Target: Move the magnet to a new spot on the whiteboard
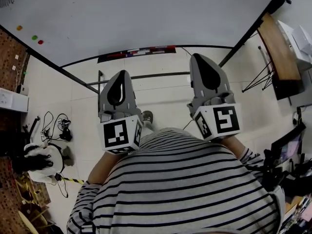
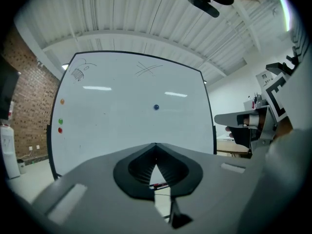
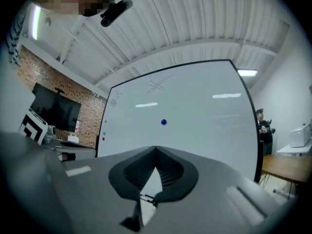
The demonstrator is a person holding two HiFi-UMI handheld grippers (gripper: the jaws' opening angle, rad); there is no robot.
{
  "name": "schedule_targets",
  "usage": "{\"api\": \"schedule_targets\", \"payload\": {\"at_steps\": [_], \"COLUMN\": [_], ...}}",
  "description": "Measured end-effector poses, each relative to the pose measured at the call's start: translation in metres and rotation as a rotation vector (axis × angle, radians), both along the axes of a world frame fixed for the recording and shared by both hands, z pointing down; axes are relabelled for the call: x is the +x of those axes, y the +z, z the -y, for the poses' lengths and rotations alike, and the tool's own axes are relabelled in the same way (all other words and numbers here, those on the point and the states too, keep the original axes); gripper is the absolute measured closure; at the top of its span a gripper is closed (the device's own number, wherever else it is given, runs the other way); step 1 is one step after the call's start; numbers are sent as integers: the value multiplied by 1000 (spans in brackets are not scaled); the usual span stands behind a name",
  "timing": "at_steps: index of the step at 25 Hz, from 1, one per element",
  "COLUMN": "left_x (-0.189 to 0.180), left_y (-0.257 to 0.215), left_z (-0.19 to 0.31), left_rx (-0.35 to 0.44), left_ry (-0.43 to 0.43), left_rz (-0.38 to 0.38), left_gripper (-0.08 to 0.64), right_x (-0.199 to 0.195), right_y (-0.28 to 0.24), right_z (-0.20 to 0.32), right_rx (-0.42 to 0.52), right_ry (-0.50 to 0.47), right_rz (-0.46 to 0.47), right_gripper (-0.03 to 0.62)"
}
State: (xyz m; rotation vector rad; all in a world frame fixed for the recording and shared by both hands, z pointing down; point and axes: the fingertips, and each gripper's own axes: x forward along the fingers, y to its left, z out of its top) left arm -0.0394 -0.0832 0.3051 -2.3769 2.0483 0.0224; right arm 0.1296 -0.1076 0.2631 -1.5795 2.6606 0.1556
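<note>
A small blue magnet (image 2: 156, 107) sits near the middle of the whiteboard (image 2: 122, 126), well ahead of both grippers; it also shows as the blue magnet (image 3: 163, 122) in the right gripper view. The head view cuts it off. My left gripper (image 2: 156, 145) is shut, its tips meeting with nothing between them. My right gripper (image 3: 156, 148) is shut the same way and holds nothing. In the head view the left gripper (image 1: 122, 73) and right gripper (image 1: 200, 56) point side by side at the whiteboard (image 1: 146, 13), short of its lower edge.
Orange (image 1: 19, 28), green (image 1: 34, 37) and red (image 1: 40, 42) magnets dot the board's left edge. A marker tray (image 1: 136, 52) runs under the board. A wooden table (image 1: 278, 48) stands at the right, cables (image 1: 56, 123) lie on the floor at the left.
</note>
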Motion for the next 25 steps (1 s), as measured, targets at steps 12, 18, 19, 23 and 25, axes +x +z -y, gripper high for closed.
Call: {"api": "schedule_targets", "payload": {"at_steps": [12,18,19,23,25], "left_x": [26,6,2,-13,-18], "left_y": [-3,-1,0,4,5], "left_z": [-57,-74,-76,-82,-83], "left_rx": [-23,-37,-42,-49,-51], "left_ry": [32,41,43,45,46], "left_rz": [8,7,4,2,2], "left_gripper": [545,545,545,545,545], "right_x": [5,-29,-34,-52,-58], "right_y": [25,25,25,27,28], "right_z": [-59,-73,-74,-78,-79], "right_rx": [-124,-134,-135,-132,-133], "right_ry": [-33,-65,-68,-75,-76], "right_rz": [45,33,30,11,7], "right_gripper": [588,588,588,588,588]}}
